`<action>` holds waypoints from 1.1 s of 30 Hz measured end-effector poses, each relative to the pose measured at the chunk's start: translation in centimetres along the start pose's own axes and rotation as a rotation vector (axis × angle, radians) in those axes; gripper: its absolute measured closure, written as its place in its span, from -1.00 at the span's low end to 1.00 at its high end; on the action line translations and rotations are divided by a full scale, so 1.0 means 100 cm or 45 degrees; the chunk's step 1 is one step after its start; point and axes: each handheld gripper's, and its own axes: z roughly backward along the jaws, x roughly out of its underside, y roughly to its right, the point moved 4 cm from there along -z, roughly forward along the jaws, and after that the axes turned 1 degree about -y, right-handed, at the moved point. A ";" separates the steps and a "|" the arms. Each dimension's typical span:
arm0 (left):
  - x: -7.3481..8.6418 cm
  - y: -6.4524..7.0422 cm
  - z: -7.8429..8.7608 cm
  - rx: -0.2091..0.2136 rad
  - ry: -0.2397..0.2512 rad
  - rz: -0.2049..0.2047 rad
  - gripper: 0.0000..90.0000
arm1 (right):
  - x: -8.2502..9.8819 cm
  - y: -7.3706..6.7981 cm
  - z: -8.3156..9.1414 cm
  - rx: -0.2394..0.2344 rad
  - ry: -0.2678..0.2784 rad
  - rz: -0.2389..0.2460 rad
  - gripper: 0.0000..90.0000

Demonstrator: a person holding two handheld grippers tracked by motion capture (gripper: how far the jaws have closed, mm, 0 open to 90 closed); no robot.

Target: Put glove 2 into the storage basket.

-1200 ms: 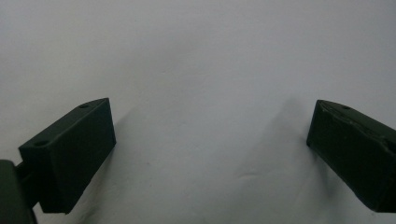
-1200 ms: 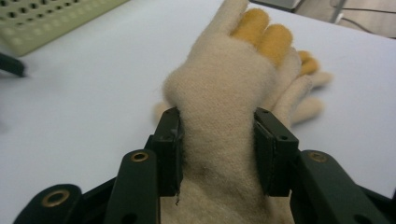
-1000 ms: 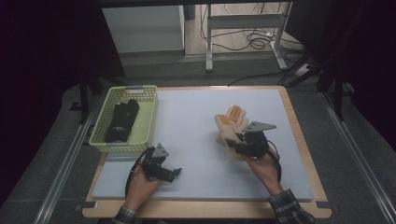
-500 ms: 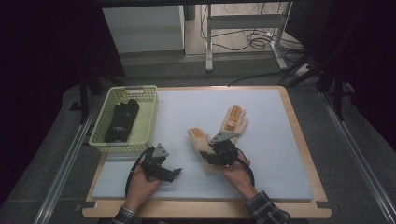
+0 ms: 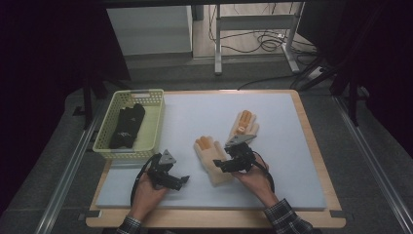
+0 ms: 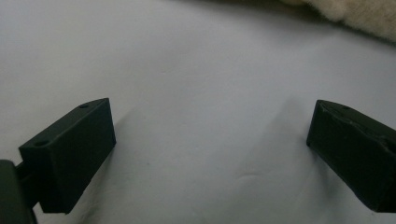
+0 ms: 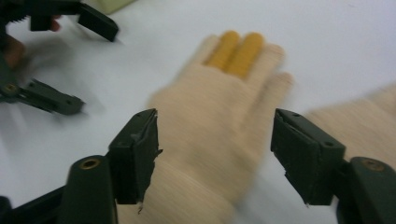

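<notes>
Dim room, cables on the floor behind; wooden bench [image 5: 311,146] with a pale mat on top. Yellow basket [image 5: 155,124] at 9 o'clock holds a dark glove [image 5: 127,126]. Two tan gloves with orange tips lie mid-mat: near glove [image 5: 213,158] at centre, far glove [image 5: 243,123] at about 1 o'clock from it, apart. Right gripper [image 7: 215,158] hovers over the near glove's cuff, fingers wide open, holding nothing, glove between them. Left gripper [image 6: 210,154] is at 7 o'clock, low over bare mat, fingers wide open, empty. Likely step: grab the near glove. Do it well: drop straight down, pinch the cuff only, not the mat, and lift cleanly so it doesn't drag the other glove.
</notes>
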 end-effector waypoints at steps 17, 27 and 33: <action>0.000 0.000 0.000 0.000 0.001 0.000 -0.97 | 0.048 0.007 0.007 -0.011 -0.080 0.045 0.83; 0.000 0.000 0.000 0.000 0.001 0.000 -0.97 | 0.049 -0.011 0.000 -0.071 -0.059 0.066 0.75; 0.000 0.000 0.000 0.000 0.001 0.000 -0.97 | 0.045 -0.024 -0.008 -0.110 -0.047 0.090 0.74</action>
